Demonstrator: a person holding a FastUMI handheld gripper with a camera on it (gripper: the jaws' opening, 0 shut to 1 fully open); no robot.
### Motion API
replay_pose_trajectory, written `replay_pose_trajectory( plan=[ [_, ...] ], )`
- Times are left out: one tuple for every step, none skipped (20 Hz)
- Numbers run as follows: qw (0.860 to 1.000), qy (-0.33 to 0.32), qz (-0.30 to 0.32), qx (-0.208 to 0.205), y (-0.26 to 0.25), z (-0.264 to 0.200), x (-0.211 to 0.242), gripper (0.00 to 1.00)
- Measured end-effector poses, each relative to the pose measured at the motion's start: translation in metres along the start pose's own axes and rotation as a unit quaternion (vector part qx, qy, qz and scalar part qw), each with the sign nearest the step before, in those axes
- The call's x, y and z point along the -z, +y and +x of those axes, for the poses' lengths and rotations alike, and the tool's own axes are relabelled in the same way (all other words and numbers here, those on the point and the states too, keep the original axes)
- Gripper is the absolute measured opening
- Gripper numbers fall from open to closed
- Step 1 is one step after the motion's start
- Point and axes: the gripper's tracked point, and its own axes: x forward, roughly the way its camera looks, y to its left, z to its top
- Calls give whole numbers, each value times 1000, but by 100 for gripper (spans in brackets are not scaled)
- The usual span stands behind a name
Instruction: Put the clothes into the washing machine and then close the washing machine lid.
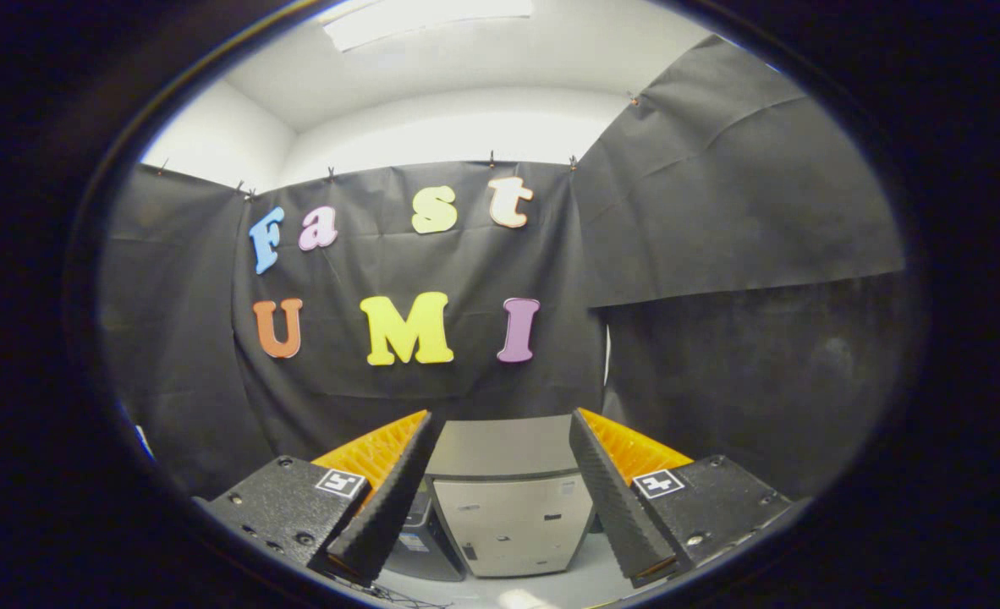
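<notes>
Claw (500,499) fingers spread apart, gripping nothing, held up in the air. Washing machine (508,507) sits beyond and between the fingers, pale boxy body, lid down, flat top. Small dark box (420,541) just beside its left side. Pale tabletop (568,588) underneath.

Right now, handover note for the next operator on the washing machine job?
Tongs: open, nothing between the fingers, held up above the table and facing the booth's back wall.
Washing machine: a pale box standing just ahead of the fingers, seen in the gap between them. Whether its lid is up or down cannot be told from this angle.
Dark box: stands beside the machine, partly behind one finger.
Clothes: no position to report.
Done: nothing that can be confirmed.
Left: find and pick up the clothes, load them into the machine, close the lid.
</notes>
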Motion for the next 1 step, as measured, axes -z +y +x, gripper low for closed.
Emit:
replay_pose_trajectory(
  plan=[
    [1000, -2, -3, 1, 2, 0, -1, 100]
  ],
)
